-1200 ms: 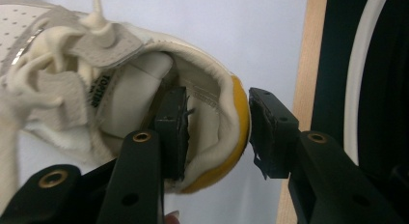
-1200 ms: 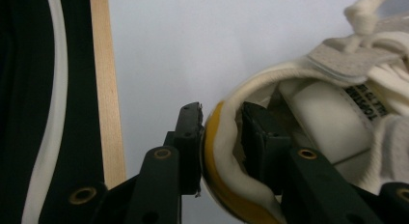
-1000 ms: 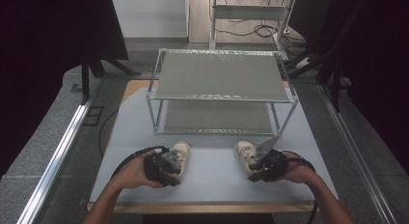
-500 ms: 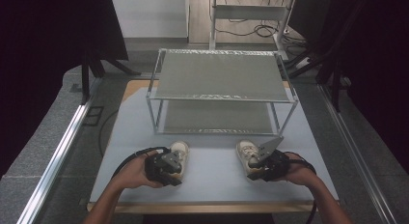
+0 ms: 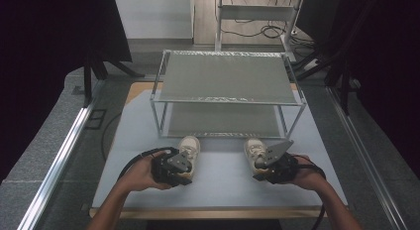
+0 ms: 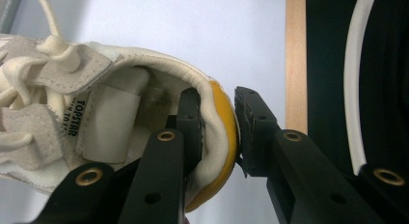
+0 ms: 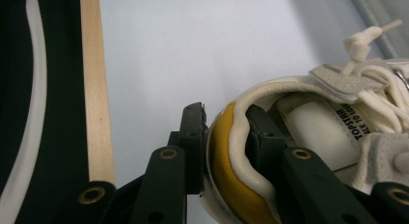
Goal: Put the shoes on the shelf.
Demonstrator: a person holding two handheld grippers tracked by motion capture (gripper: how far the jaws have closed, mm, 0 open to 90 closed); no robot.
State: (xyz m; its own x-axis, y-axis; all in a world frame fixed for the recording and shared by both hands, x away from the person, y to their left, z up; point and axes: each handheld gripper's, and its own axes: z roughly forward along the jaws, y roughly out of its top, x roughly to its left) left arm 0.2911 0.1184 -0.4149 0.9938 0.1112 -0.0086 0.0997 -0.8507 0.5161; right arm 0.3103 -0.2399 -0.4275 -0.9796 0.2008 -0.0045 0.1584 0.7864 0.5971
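While both shoes are gripped at the heel, nothing is on the rack (image 5: pixel 228 79) yet.
The left gripper (image 6: pixel 214 125) is clamped on the left shoe (image 6: pixel 96 122), the right gripper (image 7: pixel 226 137) on the right shoe (image 7: pixel 308 132); both rest on the worktop (image 5: pixel 223 175), rack ahead.

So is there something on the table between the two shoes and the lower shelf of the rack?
Nothing visible. The left shoe and right shoe sit just before the rack, with bare table between and the lower shelf open.

We are seeing cream shoes (image 6: pixel 96 118) of soft, napped cloth with smooth yellow heel patches, matt black plastic gripper jaws with brass-looking rivets, a shiny metal rack (image 5: pixel 228 86), and a matt pale table (image 5: pixel 223 185) edged in bare wood.
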